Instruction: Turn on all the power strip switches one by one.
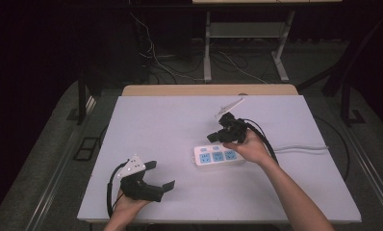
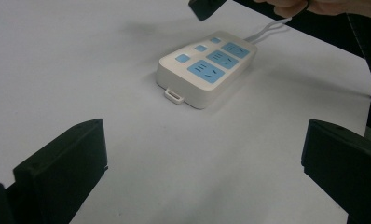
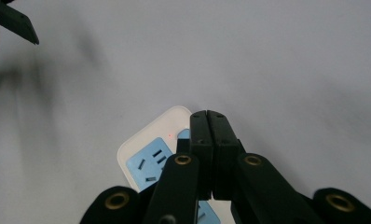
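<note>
A white power strip (image 1: 218, 156) with blue sockets lay right of centre on the white table (image 1: 156, 125). The right gripper (image 1: 222, 136) hovered just above its twelve o'clock edge, jaws pressed together on nothing. The left gripper (image 1: 161, 176) rested toward seven o'clock of the strip, well apart, jaws spread wide and empty.

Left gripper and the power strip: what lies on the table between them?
Nothing. In the left gripper view, bare white table runs from the open left gripper to the power strip; the high view agrees.
</note>
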Motion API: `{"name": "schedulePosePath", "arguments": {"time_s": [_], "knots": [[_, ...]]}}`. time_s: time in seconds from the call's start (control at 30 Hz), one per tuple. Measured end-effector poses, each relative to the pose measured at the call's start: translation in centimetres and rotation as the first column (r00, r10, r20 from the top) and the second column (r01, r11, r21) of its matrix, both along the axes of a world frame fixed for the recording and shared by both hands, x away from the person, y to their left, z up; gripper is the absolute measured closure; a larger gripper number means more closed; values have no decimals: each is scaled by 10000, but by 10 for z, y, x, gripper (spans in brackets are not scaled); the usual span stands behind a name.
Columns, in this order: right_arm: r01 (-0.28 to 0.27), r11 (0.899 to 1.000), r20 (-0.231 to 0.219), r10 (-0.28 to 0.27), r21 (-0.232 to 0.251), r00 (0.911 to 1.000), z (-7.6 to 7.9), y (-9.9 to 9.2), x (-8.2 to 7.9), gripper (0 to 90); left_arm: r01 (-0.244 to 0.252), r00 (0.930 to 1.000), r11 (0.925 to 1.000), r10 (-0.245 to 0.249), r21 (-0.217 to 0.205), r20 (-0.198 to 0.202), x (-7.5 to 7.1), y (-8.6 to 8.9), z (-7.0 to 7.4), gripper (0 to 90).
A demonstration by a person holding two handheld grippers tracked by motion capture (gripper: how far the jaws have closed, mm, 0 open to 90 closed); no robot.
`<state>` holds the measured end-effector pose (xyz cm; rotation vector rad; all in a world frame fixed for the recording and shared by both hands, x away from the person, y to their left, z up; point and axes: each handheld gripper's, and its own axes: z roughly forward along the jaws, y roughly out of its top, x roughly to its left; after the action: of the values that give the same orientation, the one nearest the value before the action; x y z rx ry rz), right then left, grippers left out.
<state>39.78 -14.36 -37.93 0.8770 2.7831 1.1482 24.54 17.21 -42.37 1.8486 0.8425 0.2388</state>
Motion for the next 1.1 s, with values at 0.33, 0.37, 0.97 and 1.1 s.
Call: {"name": "schedulePosePath", "arguments": {"time_s": [0.33,0.37,0.97,1.1], "knots": [[1098,9922,502,-1128,587,9924,14,-37,-19,461,8,10000,10000,-8,13,17,0,-2,0,0],[1233,9900,479,-1267,683,9908,13,-41,-22,413,4,10000,10000,-4,15,16,0,-2,0,0],[2733,9489,125,-2787,1576,9603,-7,-110,-83,5,-6,10000,10000,7,67,-17,0,-3,-1,0],[3016,9366,58,-3075,1784,9515,-14,-126,-97,5,-14,10000,10000,15,71,-20,-1,-4,-1,0]]}}
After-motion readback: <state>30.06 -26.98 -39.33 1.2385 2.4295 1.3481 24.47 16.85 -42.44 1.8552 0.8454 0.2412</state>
